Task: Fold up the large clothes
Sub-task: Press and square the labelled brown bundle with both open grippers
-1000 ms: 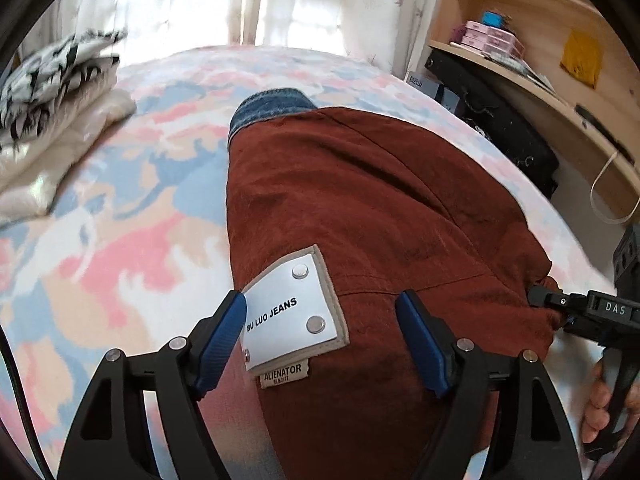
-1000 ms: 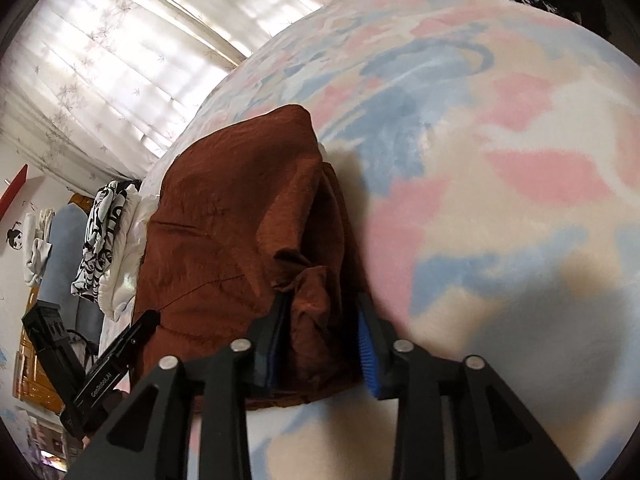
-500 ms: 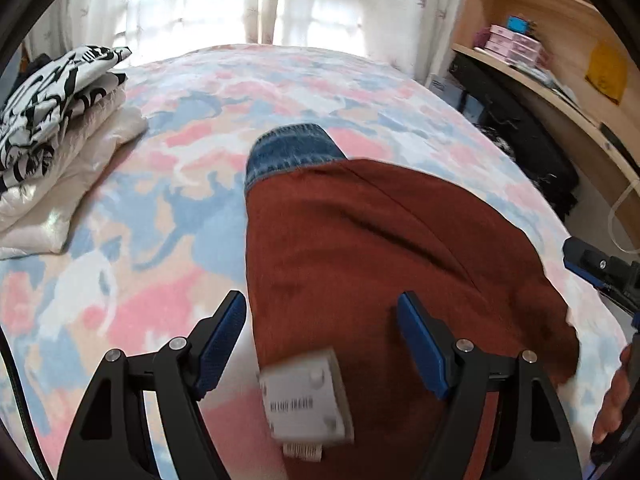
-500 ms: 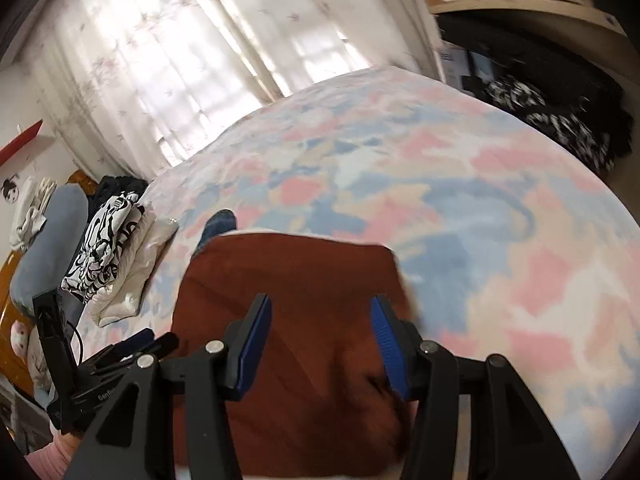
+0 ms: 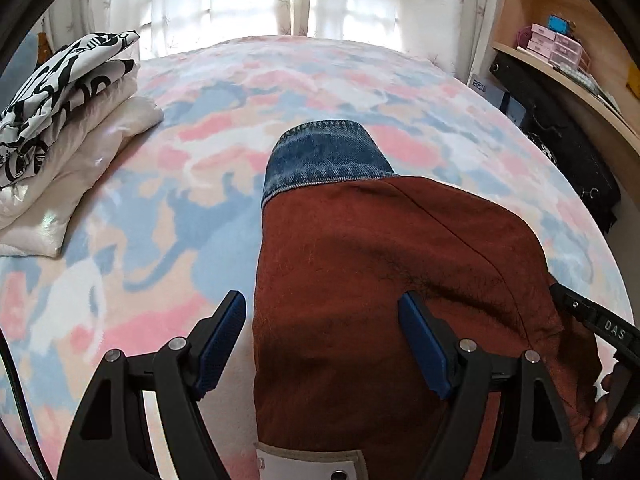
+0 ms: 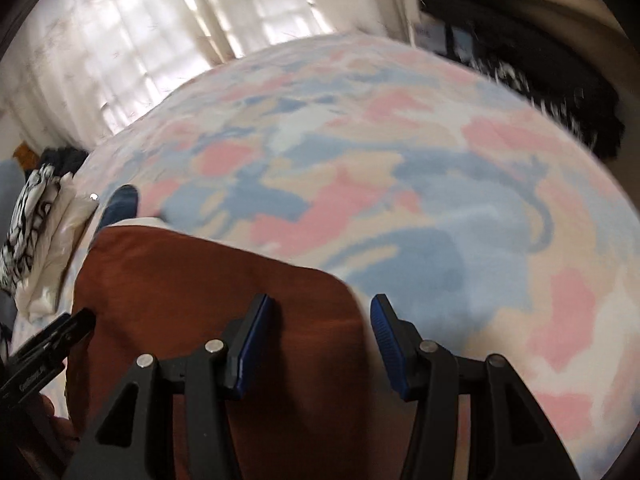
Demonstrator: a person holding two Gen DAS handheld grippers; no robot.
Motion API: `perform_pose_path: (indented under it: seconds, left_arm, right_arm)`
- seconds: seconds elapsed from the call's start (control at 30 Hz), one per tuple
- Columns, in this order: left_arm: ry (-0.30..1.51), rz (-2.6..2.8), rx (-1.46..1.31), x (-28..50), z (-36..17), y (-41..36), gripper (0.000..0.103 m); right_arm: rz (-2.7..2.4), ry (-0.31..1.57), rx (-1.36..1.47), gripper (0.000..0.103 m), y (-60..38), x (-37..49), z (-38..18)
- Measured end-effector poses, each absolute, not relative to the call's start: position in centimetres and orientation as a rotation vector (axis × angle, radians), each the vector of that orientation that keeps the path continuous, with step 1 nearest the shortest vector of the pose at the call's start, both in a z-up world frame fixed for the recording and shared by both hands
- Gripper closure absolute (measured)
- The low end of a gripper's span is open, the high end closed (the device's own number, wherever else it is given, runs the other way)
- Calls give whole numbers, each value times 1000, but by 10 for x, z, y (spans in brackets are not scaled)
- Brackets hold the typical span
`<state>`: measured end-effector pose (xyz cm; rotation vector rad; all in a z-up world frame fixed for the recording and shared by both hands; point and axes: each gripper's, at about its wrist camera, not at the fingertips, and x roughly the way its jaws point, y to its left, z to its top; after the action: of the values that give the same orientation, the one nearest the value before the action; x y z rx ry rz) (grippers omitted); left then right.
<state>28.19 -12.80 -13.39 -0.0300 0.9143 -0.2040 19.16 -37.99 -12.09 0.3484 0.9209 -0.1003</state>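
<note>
The folded rust-brown trousers (image 5: 380, 280) lie on the bed (image 5: 180, 208) near its front edge — denim cuff (image 5: 324, 156) showing. Left tool (image 5: 322, 344) spread, empty; right tool (image 6: 322, 338) just widened, gripping nothing.

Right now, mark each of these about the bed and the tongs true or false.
1. The rust-brown garment lies folded on the patterned blanket. True.
2. The right tongs are clamped on a fold of the garment. False: their pads stand apart above the cloth, gripping nothing.
3. A blue denim piece sticks out from under the garment's far edge. True.
4. The stack of folded clothes sits on top of the garment. False: it lies apart, off to the left.
5. The left tongs are shut. False: they are wide open.
</note>
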Motion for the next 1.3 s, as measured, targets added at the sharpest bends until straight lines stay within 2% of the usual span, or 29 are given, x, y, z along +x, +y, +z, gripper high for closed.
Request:
perform_pose_path:
  seconds: [0.17, 0.37, 0.73, 1.0, 1.13, 1.3]
  left_arm:
    - [910, -200, -27, 282, -134, -128, 25]
    - [934, -195, -108, 274, -122, -114, 25]
    - [927, -183, -81, 205, -86, -106, 25]
    - [1022, -225, -112, 160, -109, -110, 25]
    - [991, -209, -121, 150, -119, -105, 25]
    - [997, -213, -158, 148, -125, -96, 19]
  right_arm:
    - [-94, 907, 401, 52, -390, 184, -122]
    - [-63, 890, 387, 51, -377, 172, -96]
    - [71, 869, 296, 51, -323, 113, -45]
    - [96, 919, 280, 51, -306, 78, -63]
    - [45, 944, 256, 51, -313, 68, -80]
    - [-14, 954, 249, 51, -329, 57, -93]
